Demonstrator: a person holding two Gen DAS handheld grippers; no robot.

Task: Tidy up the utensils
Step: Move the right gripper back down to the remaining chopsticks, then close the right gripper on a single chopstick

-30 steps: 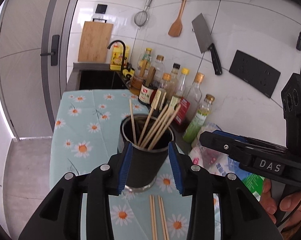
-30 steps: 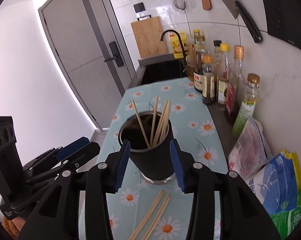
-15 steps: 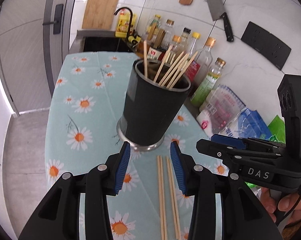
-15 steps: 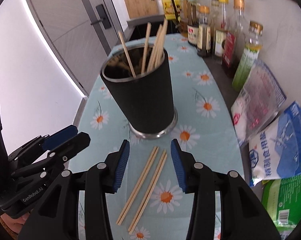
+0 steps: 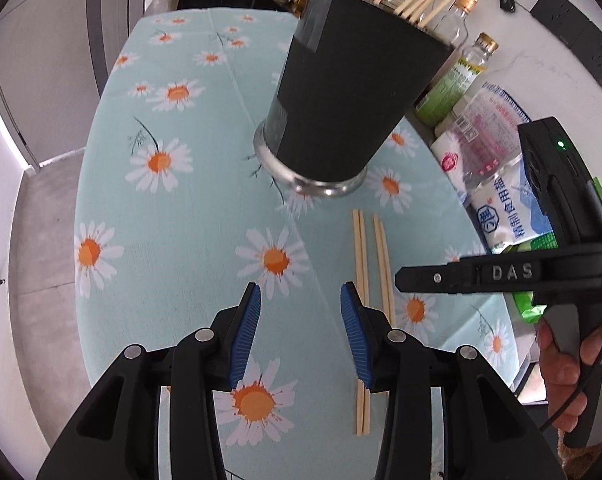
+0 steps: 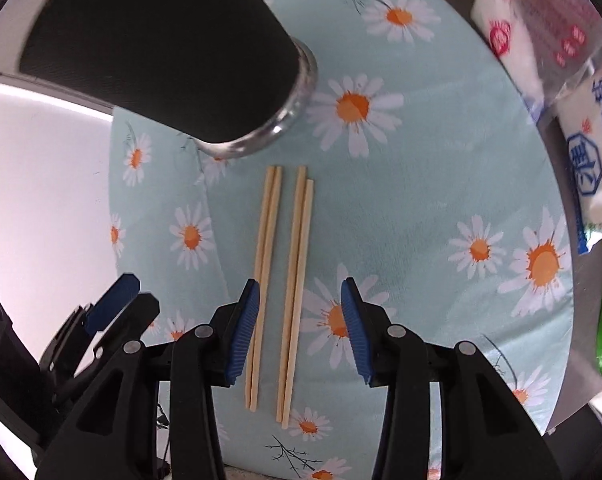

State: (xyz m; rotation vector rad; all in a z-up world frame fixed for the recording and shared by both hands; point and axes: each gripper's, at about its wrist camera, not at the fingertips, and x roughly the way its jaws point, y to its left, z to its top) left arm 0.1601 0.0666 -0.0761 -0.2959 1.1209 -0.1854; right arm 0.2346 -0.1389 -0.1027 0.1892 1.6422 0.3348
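Observation:
A black utensil cup (image 5: pixel 349 92) with a steel base stands on the daisy tablecloth (image 5: pixel 173 208) and holds several wooden chopsticks (image 5: pixel 417 2). Two pairs of loose chopsticks (image 6: pixel 283 264) lie flat on the cloth just in front of the cup (image 6: pixel 161 48); they also show in the left wrist view (image 5: pixel 369 264). My right gripper (image 6: pixel 299 320) is open and hovers low over these loose chopsticks, which lie between its pads. My left gripper (image 5: pixel 301 328) is open and empty, just left of the chopsticks. The right gripper's body (image 5: pixel 501 272) reaches in from the right.
Oil and sauce bottles (image 5: pixel 457 76) stand behind the cup along the wall. Bags of salt and food (image 5: pixel 497 184) lie at the table's right edge (image 6: pixel 581 128). The left gripper (image 6: pixel 113 300) sits at the table's left edge. A sink lies at the far end.
Both grippers have pulled back from the cup and dropped low toward the cloth. The right gripper now straddles the loose chopsticks. Both stay open.

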